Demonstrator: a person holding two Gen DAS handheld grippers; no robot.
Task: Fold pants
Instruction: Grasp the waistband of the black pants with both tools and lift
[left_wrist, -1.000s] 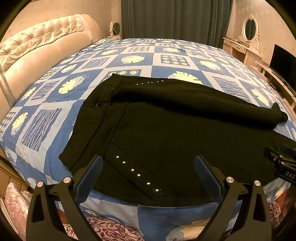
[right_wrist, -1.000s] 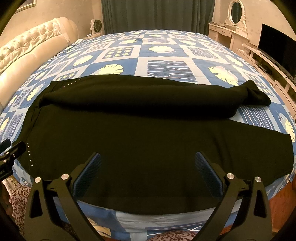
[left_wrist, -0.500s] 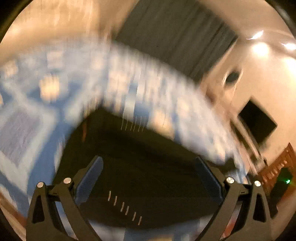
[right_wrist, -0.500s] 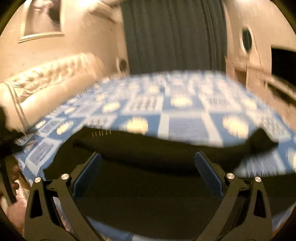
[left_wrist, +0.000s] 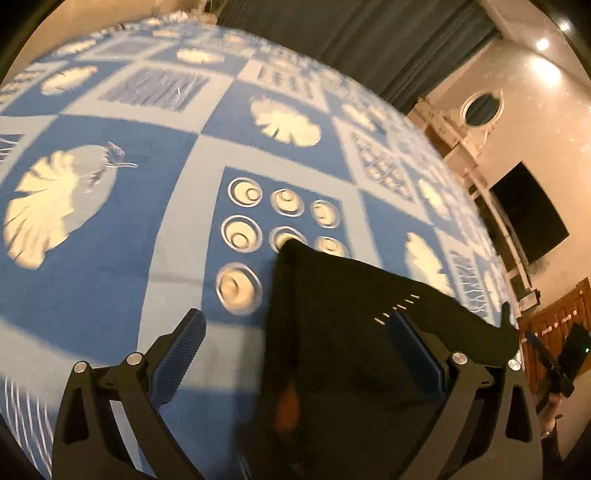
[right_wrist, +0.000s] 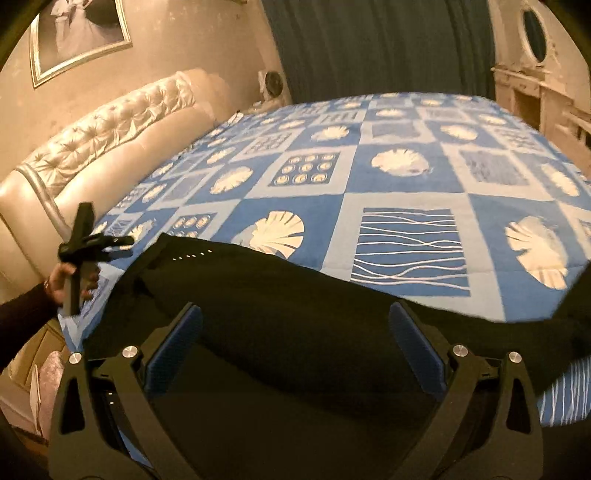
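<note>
- Our black fabric pants (right_wrist: 295, 314) lie spread flat on the blue bedspread patterned with pale leaves and rings (right_wrist: 406, 147); we see no containers.
- Our left gripper (left_wrist: 295, 350) hangs above the pants' corner, blue-padded fingers (left_wrist: 181, 354) wide apart, gripping nothing.
- Our right gripper (right_wrist: 295, 350) hangs over the pants, fingers wide, empty.
- The pants' right end runs beyond the right wrist view; motion blur softens the left wrist view.

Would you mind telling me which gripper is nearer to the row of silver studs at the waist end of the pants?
Left. The left gripper hovers at the waist end, the studs by its fingertip. The right gripper is over the middle of the pants, further along.
</note>
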